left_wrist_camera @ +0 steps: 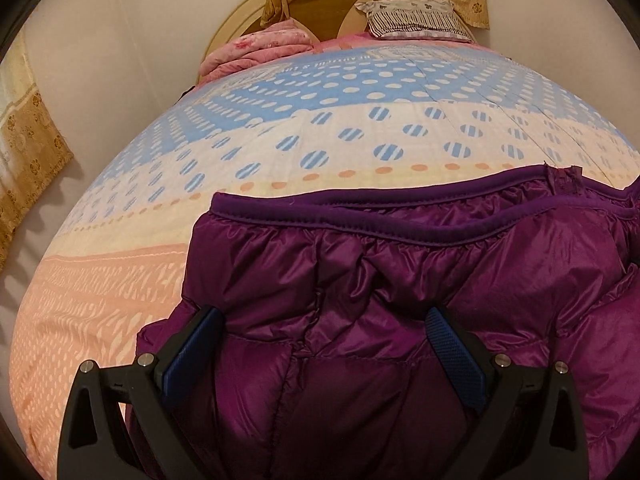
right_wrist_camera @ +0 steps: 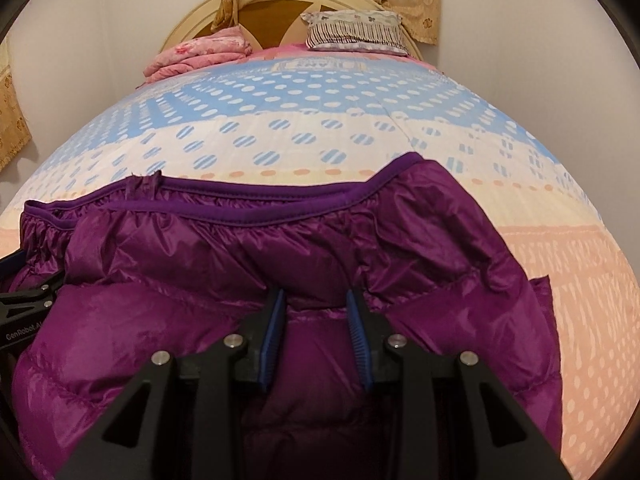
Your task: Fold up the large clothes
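Observation:
A shiny purple puffer jacket [left_wrist_camera: 420, 280] lies on the bed, its hem with a darker purple binding [left_wrist_camera: 400, 200] toward the headboard. My left gripper [left_wrist_camera: 328, 324] is open wide, its blue pads straddling a puffed part of the jacket's left side. In the right wrist view the jacket [right_wrist_camera: 200, 260] fills the lower frame. My right gripper [right_wrist_camera: 316, 300] has its jaws partly closed around a fold of jacket fabric between the blue pads [right_wrist_camera: 274, 328]. The left gripper [right_wrist_camera: 24, 300] shows at the far left of that view.
The bed has a dotted blue, cream and peach cover [left_wrist_camera: 320, 128]. A folded pink blanket [left_wrist_camera: 256, 52] and a striped pillow [left_wrist_camera: 416, 16] lie by the round headboard [left_wrist_camera: 320, 12]. Gold curtains [left_wrist_camera: 36, 152] hang at left and behind.

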Demonstrator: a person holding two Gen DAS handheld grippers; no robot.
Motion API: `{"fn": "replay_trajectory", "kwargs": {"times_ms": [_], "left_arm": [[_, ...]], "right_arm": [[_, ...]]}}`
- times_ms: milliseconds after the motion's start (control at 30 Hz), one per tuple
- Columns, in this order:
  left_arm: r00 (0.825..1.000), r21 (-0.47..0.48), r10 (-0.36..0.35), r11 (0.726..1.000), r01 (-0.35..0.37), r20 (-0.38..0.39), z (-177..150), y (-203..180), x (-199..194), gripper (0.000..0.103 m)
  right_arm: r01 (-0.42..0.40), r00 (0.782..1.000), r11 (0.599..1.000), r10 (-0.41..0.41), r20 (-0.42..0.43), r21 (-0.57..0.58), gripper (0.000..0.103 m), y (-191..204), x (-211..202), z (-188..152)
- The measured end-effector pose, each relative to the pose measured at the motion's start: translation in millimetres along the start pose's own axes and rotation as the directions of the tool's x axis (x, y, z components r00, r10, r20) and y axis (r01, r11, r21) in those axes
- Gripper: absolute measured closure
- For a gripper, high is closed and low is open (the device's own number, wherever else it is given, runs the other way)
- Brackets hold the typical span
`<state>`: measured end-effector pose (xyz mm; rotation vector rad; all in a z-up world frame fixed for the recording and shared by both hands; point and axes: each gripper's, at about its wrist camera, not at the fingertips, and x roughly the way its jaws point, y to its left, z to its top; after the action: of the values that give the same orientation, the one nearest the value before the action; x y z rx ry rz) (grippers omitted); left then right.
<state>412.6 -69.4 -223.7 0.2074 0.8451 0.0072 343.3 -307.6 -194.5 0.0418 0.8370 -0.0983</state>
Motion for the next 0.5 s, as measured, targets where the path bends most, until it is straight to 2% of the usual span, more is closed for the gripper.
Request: {"fn": "replay_trajectory", "kwargs": {"times_ms": [500], "left_arm": [[1.0, -0.006, -0.005, 1.0, 0.004, -0.021, -0.1, 2.2, -0.3, 0.001]], "right_arm": [[0.047, 0.998, 0.998, -0.048, -0.026, -0.04, 0.068, 7.6, 4.0, -1.0]]}}
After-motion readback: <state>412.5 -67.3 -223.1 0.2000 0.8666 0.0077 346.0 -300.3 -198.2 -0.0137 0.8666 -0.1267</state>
